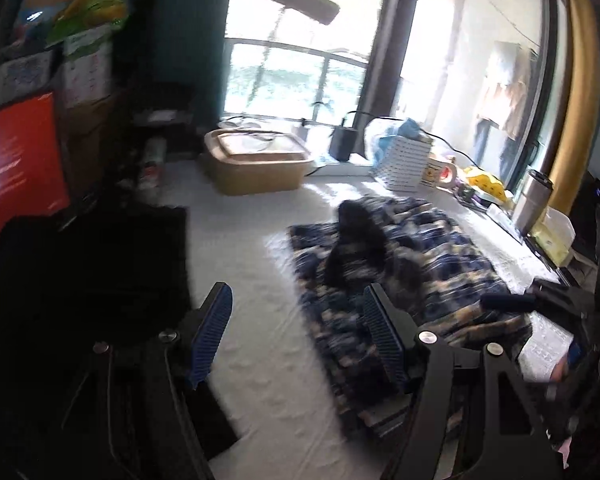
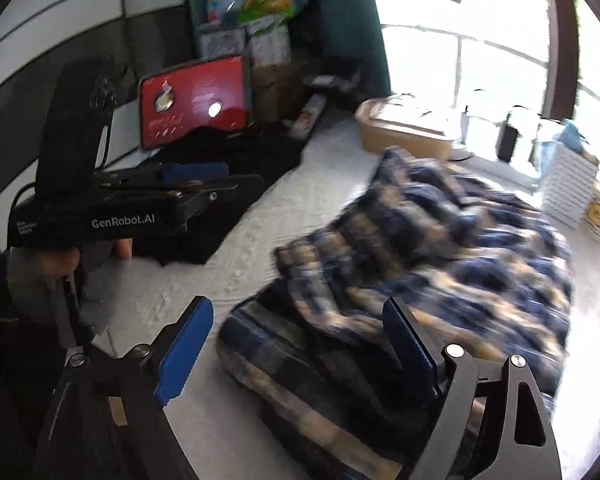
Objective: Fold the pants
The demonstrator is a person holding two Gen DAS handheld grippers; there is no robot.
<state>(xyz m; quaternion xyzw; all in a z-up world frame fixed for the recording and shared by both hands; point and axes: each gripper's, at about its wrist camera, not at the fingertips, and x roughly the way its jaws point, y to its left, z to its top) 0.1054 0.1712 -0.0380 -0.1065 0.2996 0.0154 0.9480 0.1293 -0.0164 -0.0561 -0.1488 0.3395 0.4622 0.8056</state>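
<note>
Right wrist view shows the plaid pants [image 2: 440,264] lying part-folded on the white tabletop [image 2: 220,240], both tongs, right [image 2: 298,354] and left [image 1: 296,336], gaping empty above them, probably readying the next fold.

Left gripper [image 1: 296,336] gapes empty beside plaid pants [image 1: 400,264].

Both claws tilt downward with nothing between their blue pads. The left claw [image 1: 298,336] stands partly spread, a hand [image 2: 66,258] gripping its handle. The right claw [image 2: 300,350] gapes wide.
</note>
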